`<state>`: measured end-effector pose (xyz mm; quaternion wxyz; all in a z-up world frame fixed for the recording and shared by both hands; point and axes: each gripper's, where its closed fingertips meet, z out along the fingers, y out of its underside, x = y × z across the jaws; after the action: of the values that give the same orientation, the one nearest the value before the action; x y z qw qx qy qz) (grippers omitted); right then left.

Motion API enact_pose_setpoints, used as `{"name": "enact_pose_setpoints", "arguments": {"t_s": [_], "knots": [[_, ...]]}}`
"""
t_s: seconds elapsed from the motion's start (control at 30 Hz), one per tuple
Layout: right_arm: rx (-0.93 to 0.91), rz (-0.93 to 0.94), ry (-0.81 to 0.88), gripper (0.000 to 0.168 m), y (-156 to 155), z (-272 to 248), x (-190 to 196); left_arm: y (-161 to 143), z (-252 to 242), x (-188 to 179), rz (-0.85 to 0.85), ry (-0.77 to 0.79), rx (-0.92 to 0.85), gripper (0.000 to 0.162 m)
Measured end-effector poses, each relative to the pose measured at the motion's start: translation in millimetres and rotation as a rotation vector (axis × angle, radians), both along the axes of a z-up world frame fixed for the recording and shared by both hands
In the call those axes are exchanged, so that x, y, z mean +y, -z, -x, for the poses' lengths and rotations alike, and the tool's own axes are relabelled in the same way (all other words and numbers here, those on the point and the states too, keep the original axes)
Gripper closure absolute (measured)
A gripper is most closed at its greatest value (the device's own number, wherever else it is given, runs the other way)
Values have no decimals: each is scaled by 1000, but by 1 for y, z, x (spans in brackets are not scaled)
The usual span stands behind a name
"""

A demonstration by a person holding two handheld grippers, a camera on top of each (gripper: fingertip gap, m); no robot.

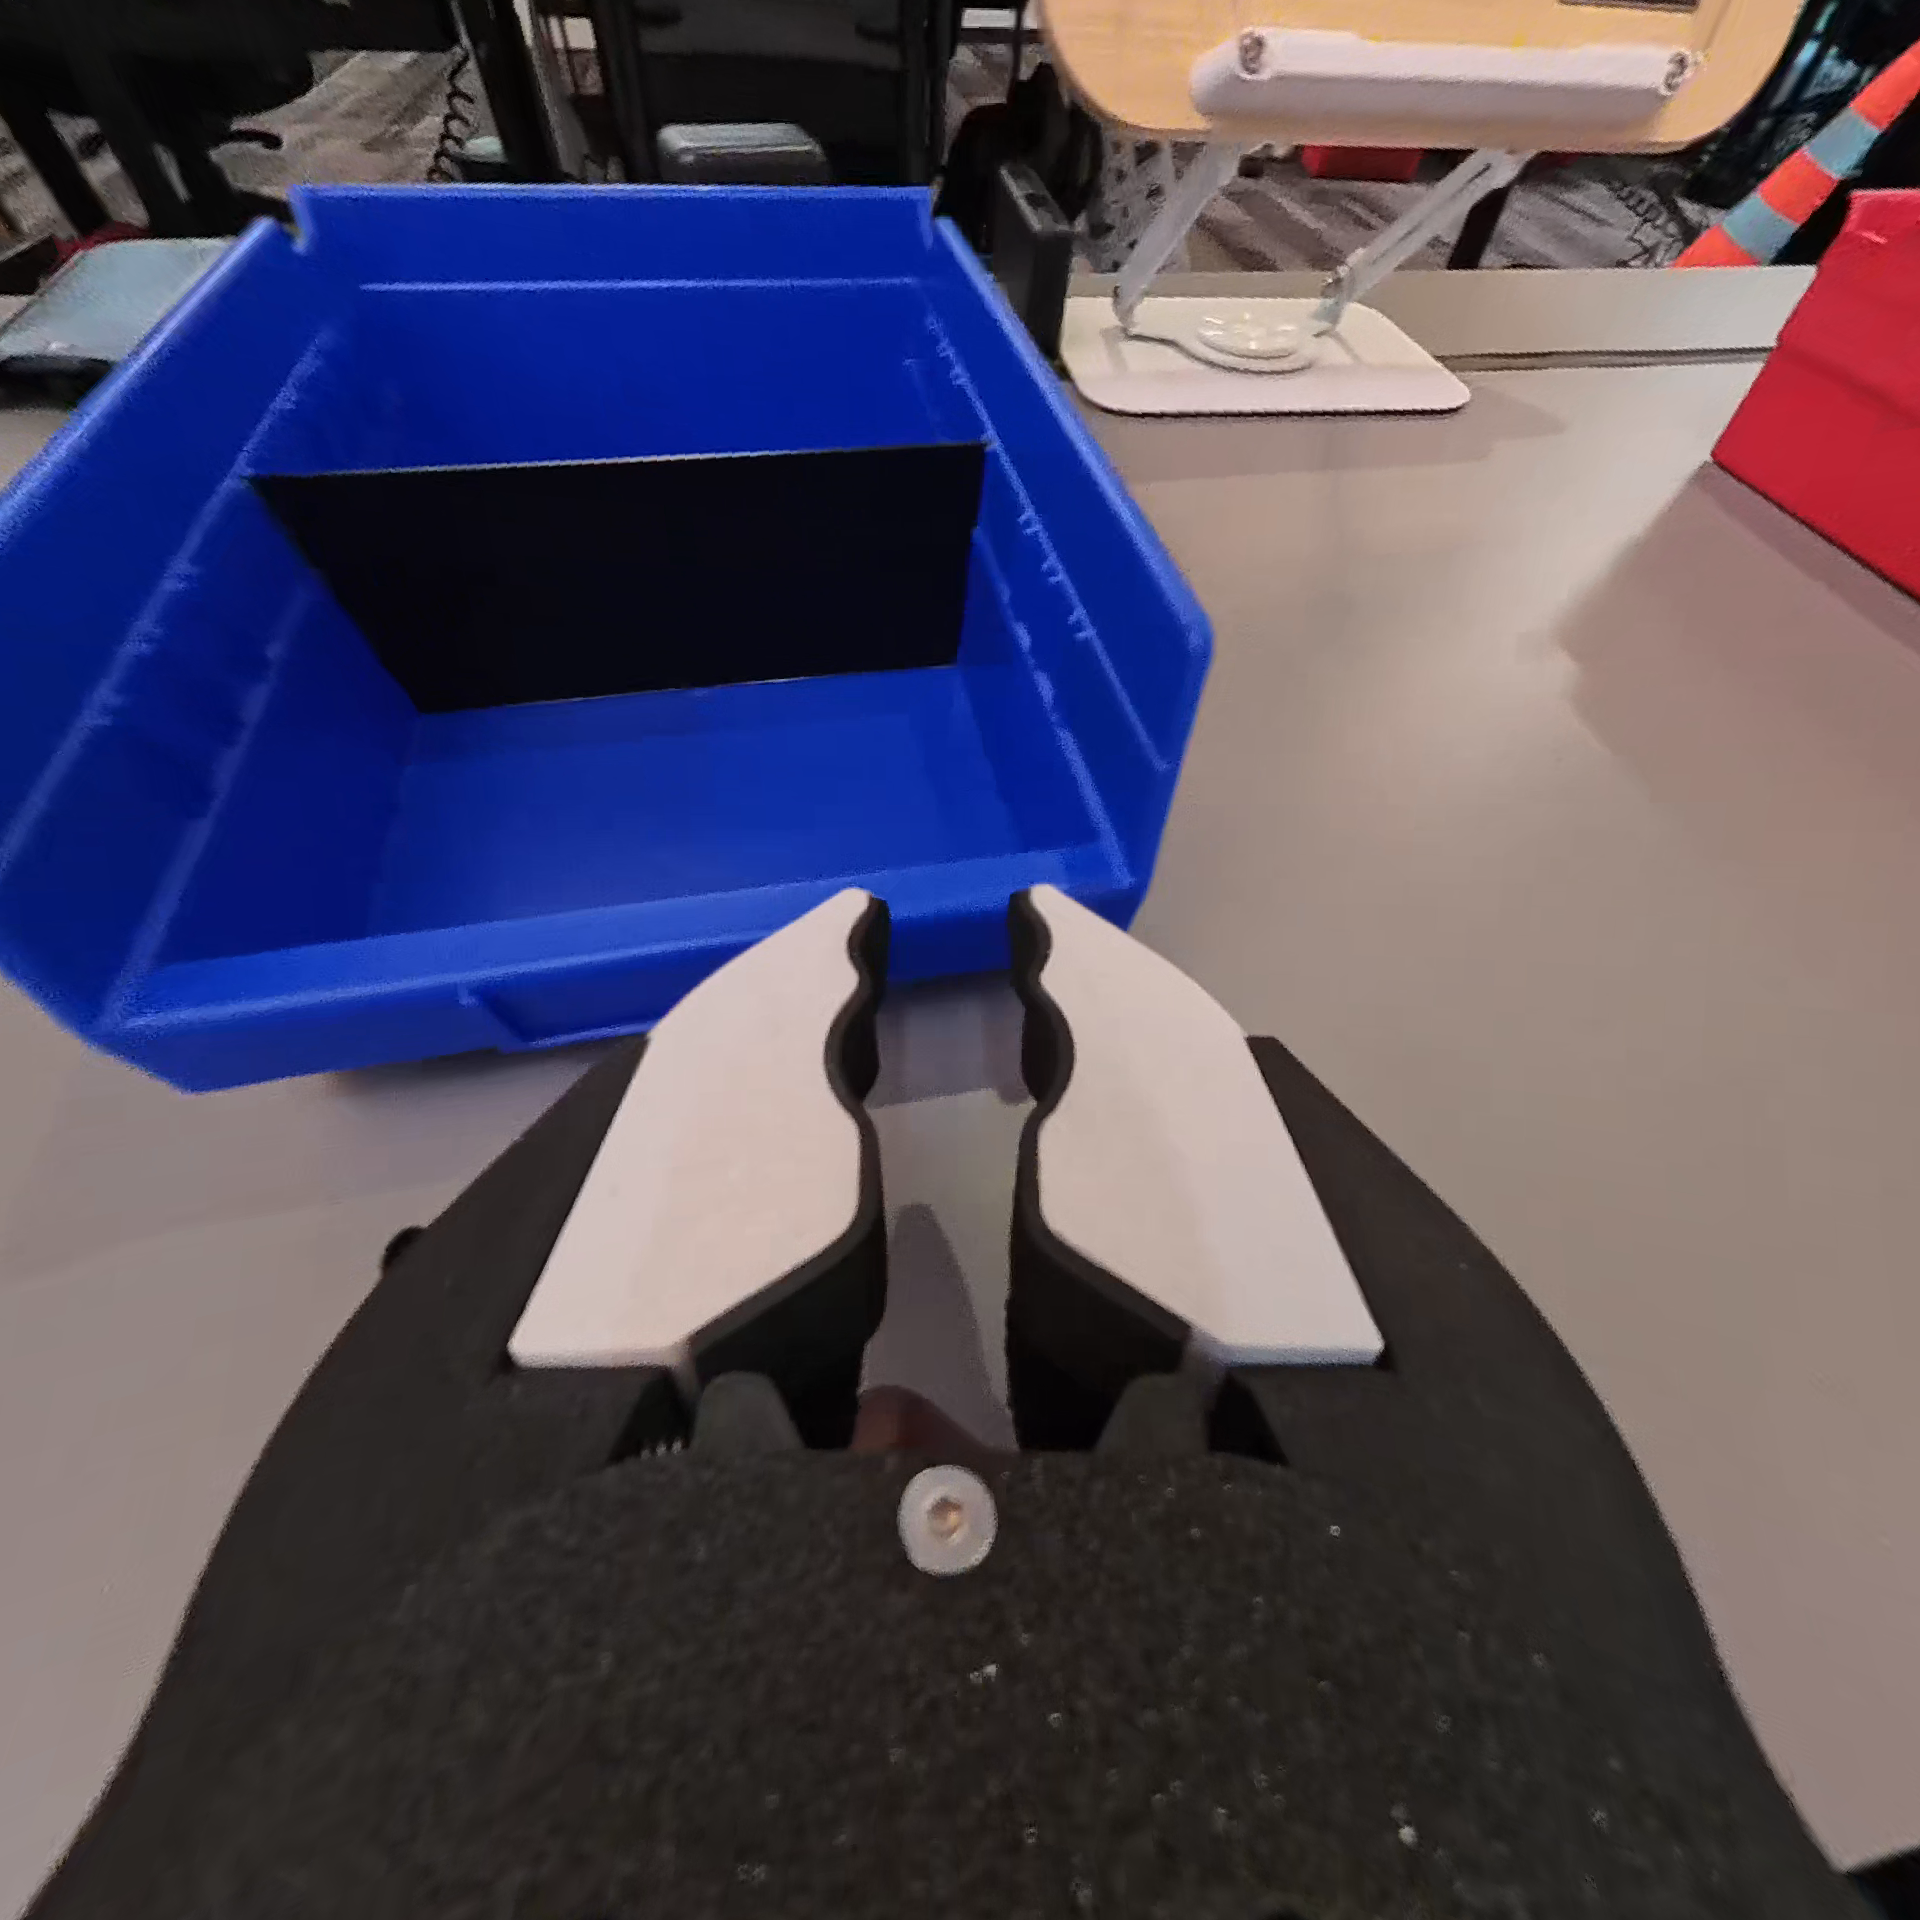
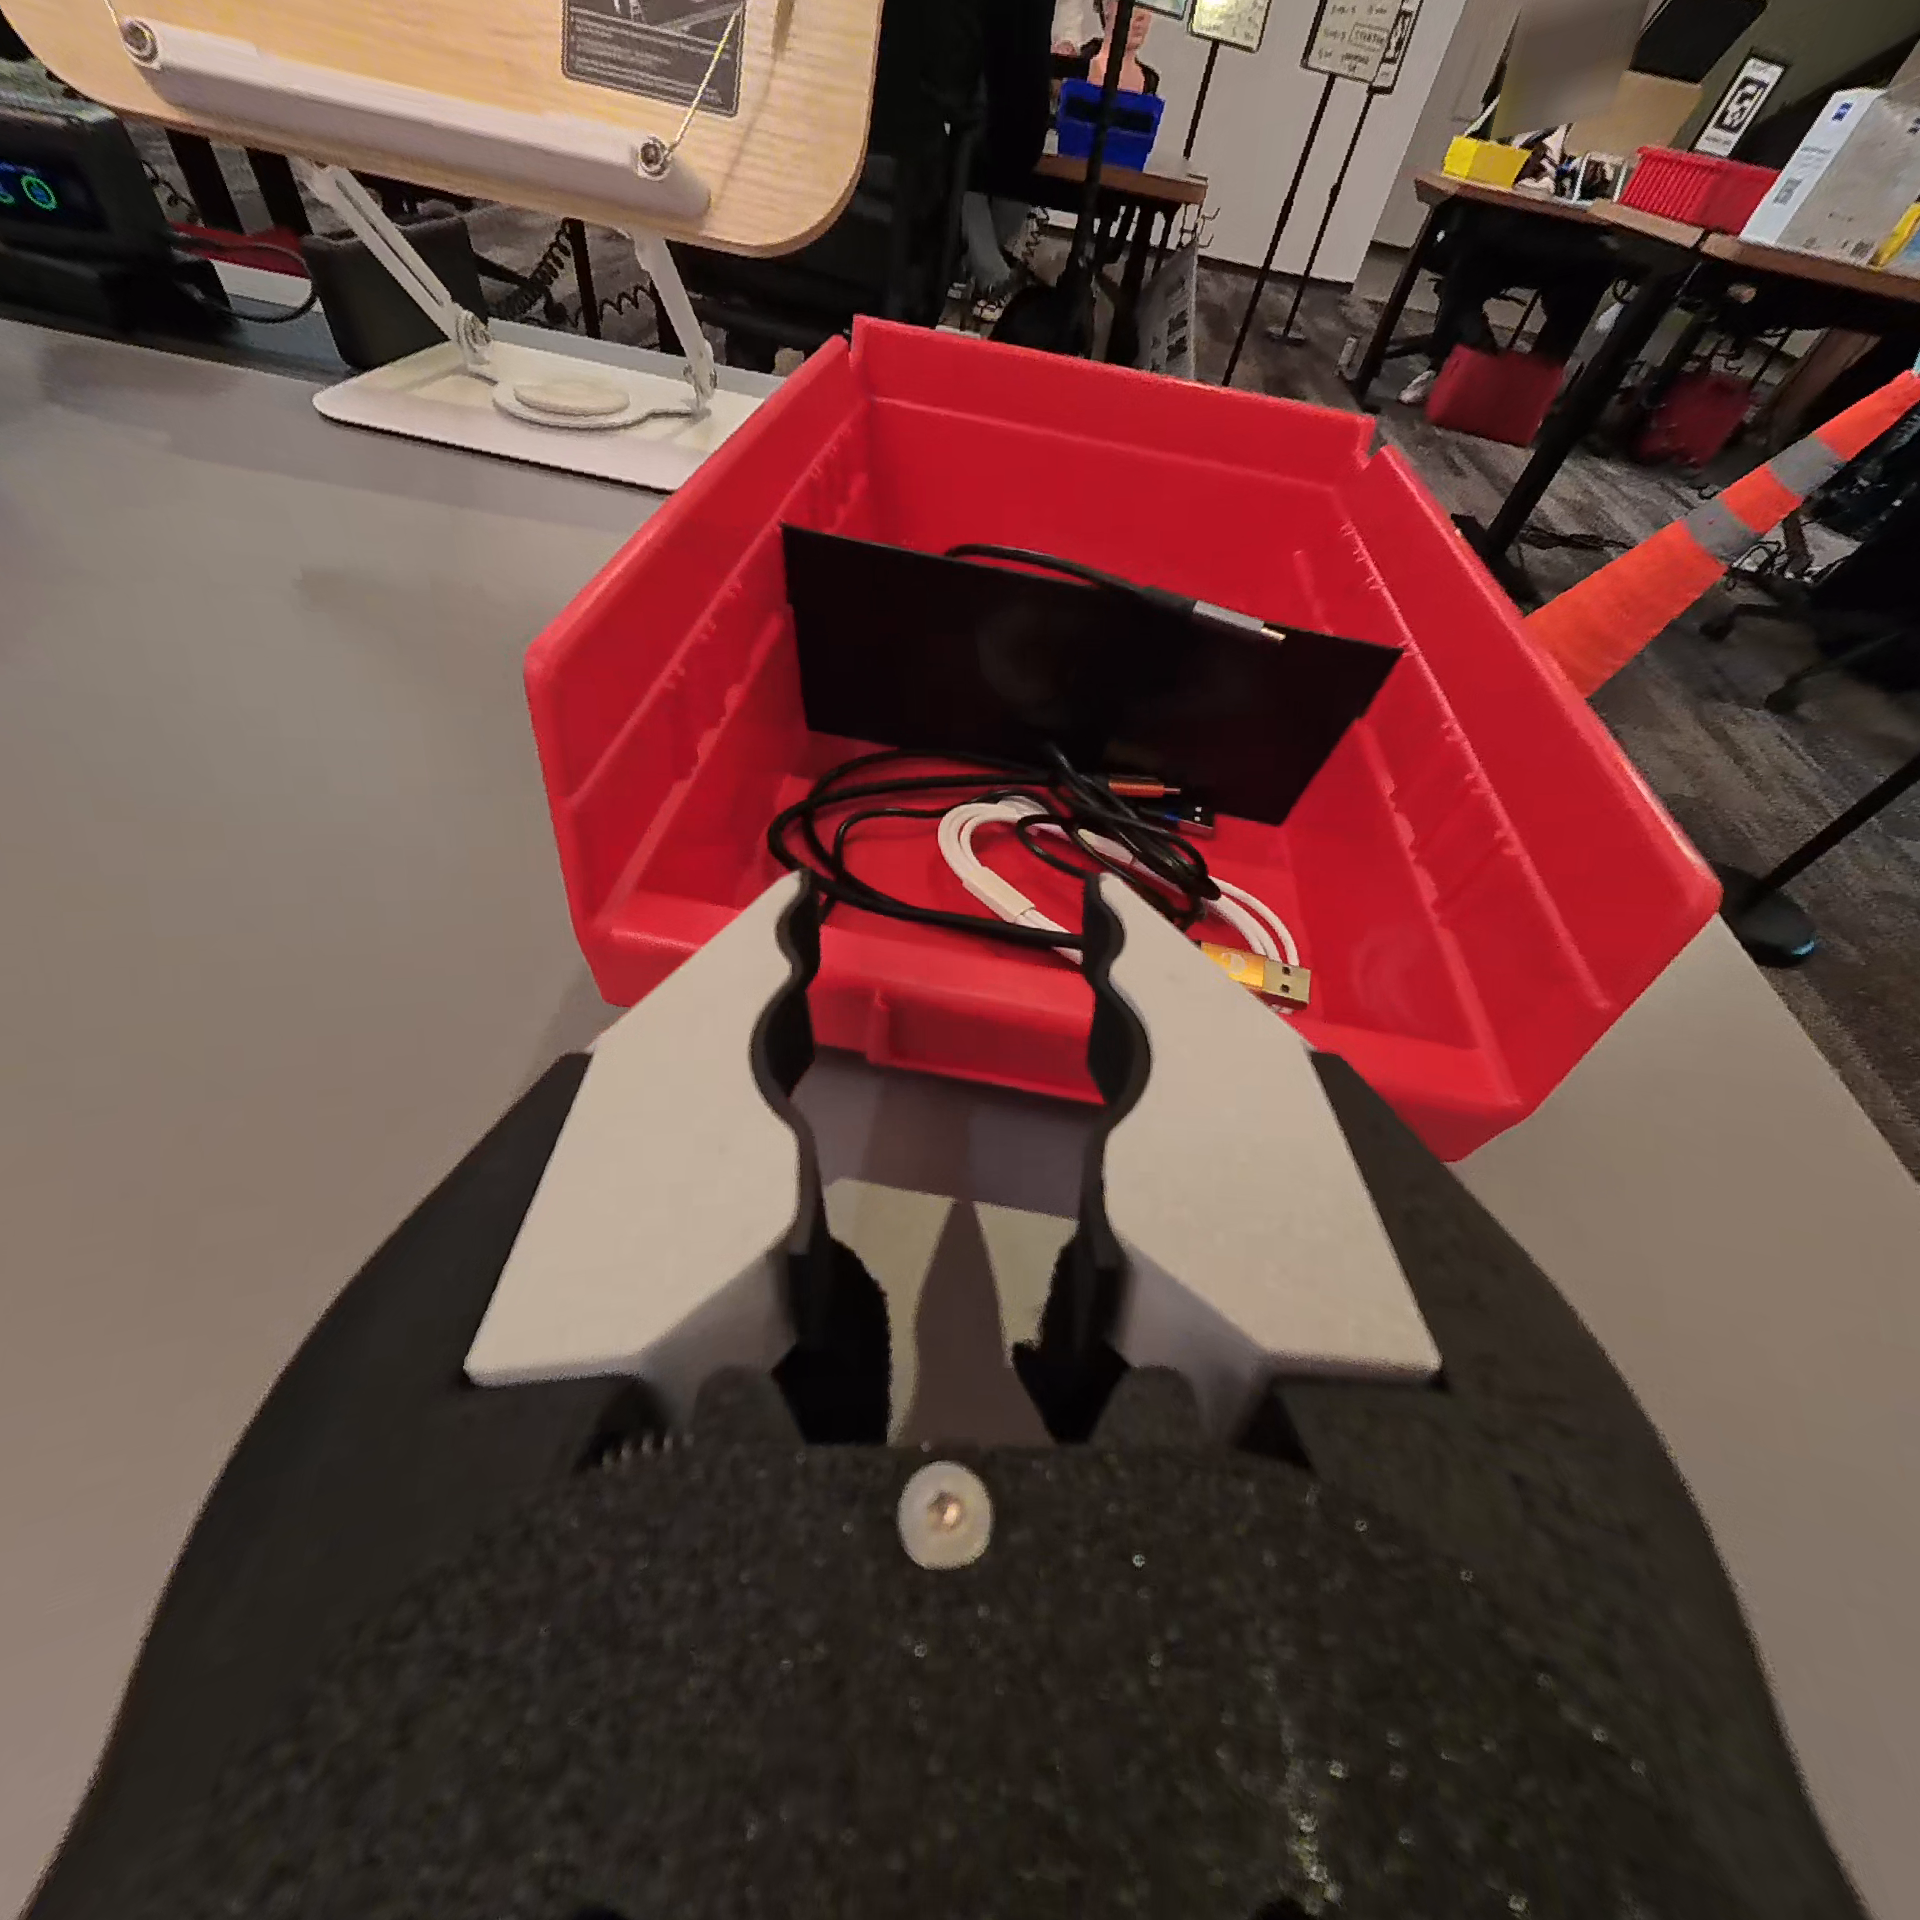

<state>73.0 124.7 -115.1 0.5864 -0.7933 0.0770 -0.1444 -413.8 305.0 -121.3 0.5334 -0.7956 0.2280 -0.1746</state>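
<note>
Cables lie in the front compartment of the red bin (image 2: 1507, 831) ahead of your right gripper (image 2: 948, 894): a black cable (image 2: 831, 842) looped loosely, a white cable (image 2: 987, 873) coiled beside it with a gold plug (image 2: 1262, 971) at its near end, and another black lead (image 2: 1122, 587) draped over the black divider (image 2: 1039, 675) that stands across the bin. Your right gripper hovers just short of the bin's near lip, its jaws spread wide and holding nothing. Your left gripper (image 1: 948, 904) sits just before the front lip of the blue bin (image 1: 125, 644), its jaws parted only narrowly and gripping nothing. That bin has its own black divider (image 1: 644, 571) across the middle, and you see bare blue floor in front of it. Both bins rest on the grey table (image 1: 1507, 831). Behind them a white stand (image 1: 1268, 353) carries a light wooden board (image 2: 520, 114). An orange traffic cone (image 2: 1683, 561) leans in on the floor past the red bin.
</note>
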Motion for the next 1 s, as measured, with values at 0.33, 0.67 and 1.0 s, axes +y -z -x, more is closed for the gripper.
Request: {"name": "enact_pose_setpoints", "arguments": {"t_s": [0.33, 0.67, 1.0], "knots": [[-44, -32, -129, 125, -12, 34, 10, 6, -2, -6, -28, -10, 77, 139], [123, -69, -201, 113, -12, 82, 55, 4, 5, -17, -85, -30, 80, 114], [138, -40, -402, 120, -10, 132, 35, 21, -42, -52, 28, 136, 89, 119]]}}
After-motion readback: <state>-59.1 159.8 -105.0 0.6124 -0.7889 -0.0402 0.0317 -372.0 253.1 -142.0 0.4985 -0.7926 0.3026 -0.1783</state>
